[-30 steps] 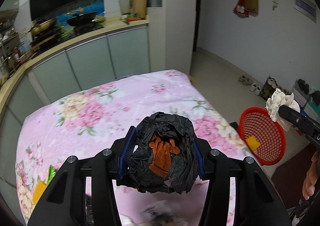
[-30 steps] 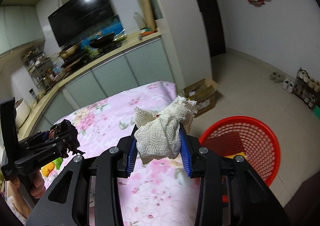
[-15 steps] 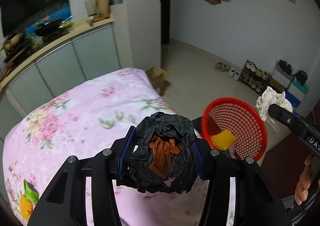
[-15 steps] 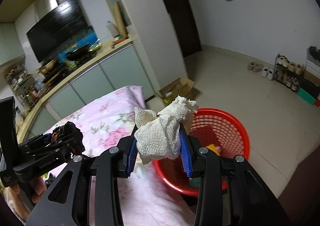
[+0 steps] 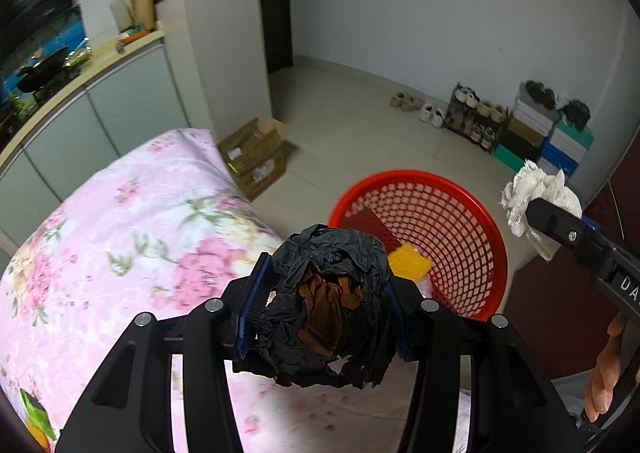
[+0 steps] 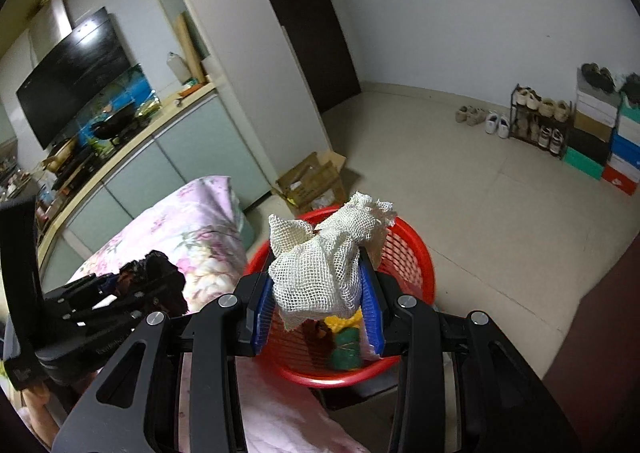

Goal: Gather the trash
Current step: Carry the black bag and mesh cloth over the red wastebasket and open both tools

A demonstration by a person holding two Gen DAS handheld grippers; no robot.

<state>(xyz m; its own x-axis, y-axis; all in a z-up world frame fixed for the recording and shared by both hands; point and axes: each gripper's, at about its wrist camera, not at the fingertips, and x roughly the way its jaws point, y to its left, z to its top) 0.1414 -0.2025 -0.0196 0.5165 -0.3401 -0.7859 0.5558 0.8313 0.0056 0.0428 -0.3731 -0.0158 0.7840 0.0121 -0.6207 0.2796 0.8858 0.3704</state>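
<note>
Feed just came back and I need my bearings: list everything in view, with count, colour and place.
crumpled bag: 1, black with orange inside, clamped in left gripper
mesh wad: 1, off-white, clamped in right gripper
basket: 1, red, on floor beside table, yellow and green scraps inside
tablecloth: 1, pink floral, on table
cardboard box: 1, brown, open, floor past table
shoe rack: 1, dark, by far wall
shoe boxes: several, mixed colours, stacked right of rack
wok: 1, black, on stove
left gripper: 1, black, blue pads, jaws shut
right gripper: 1, black, blue pads, jaws shut
</note>
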